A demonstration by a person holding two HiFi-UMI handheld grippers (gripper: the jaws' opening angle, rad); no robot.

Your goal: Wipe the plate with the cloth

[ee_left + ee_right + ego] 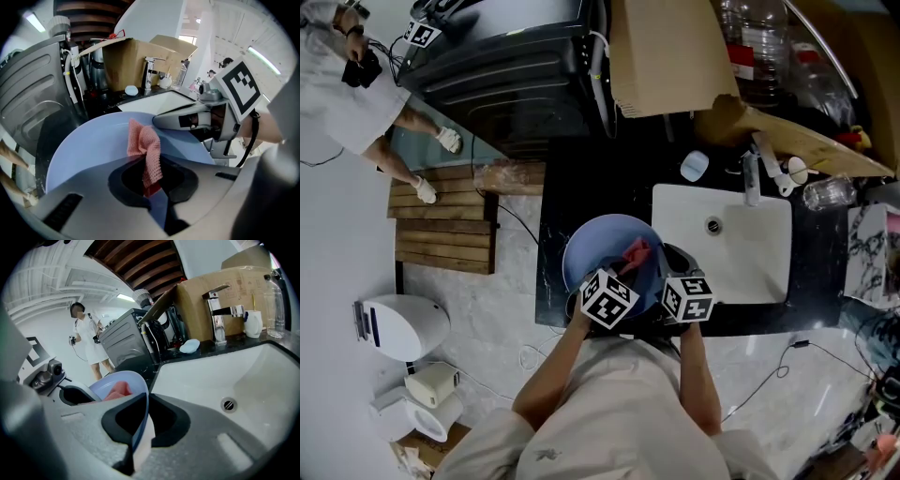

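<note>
A light blue plate (pixel 595 251) is held over the dark counter, just left of the white sink. My right gripper (pixel 140 420) is shut on the plate's rim (pixel 139 418), seen edge-on between its jaws. My left gripper (pixel 152 185) is shut on a pink knitted cloth (pixel 145 152), which lies against the plate's face (pixel 89 143). In the head view the pink cloth (pixel 636 255) shows on the plate's right part, with both marker cubes just below it. The right gripper's body (pixel 197 119) reaches in from the right in the left gripper view.
A white sink (pixel 750 248) with a chrome tap (pixel 750 178) lies to the right. A cardboard box (pixel 670 52), a dark appliance (pixel 506 70) and bottles (pixel 759 47) stand behind. A person in white (pixel 86 341) stands at the far left.
</note>
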